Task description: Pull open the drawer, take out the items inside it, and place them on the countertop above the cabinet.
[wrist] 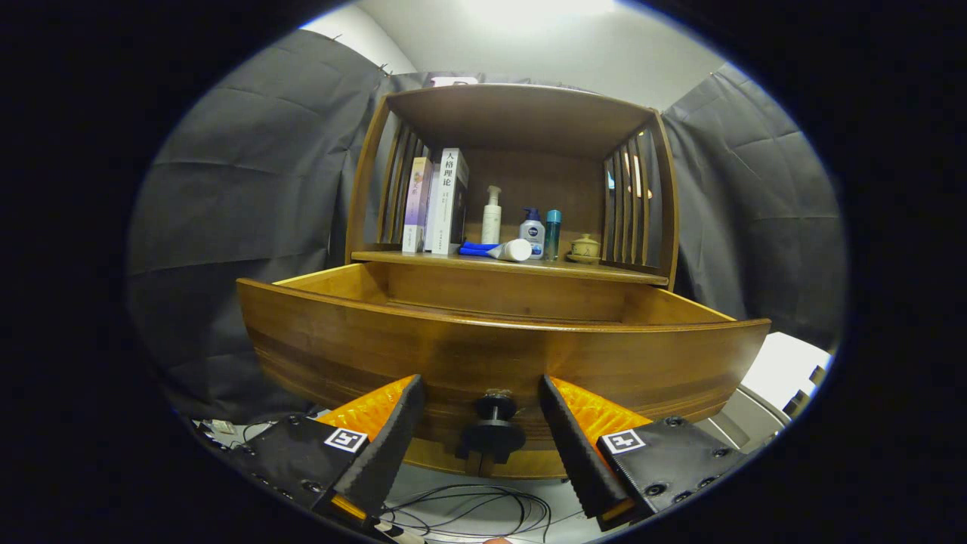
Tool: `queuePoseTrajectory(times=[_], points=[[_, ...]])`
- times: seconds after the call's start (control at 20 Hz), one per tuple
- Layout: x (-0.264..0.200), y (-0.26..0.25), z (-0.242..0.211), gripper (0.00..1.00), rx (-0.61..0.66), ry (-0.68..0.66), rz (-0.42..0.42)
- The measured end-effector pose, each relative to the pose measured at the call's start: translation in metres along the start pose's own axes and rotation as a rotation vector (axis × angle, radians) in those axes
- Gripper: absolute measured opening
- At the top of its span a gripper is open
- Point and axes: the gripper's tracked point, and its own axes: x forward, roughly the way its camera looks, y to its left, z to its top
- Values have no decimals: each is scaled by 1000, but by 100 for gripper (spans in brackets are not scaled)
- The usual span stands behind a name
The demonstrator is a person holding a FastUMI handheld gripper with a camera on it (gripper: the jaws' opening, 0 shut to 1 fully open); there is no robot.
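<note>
Already pulled out, the brown wooden drawer (498, 355) sits dead ahead of the claw (481, 419); its black round knob (492, 432) lies between the wide-apart fingers, touching neither. Contents hidden behind the front panel. Tabletop (483, 264) above, farther back.

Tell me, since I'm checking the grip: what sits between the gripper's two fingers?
In the gripper view, the drawer's knob sits between the fingers of the gripper, which stand apart on either side without touching it. Behind it is the drawer front, already pulled out.
</note>
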Motion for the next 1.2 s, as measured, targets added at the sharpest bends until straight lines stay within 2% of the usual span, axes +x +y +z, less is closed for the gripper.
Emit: queuePoseTrajectory(times=[0.4,0.95,1.2], points=[[11,-5,1,98,-24,-19,-35],[49,-5,14,98,16,-27,-51],[70,-6,21,99,72,-6,-47]])
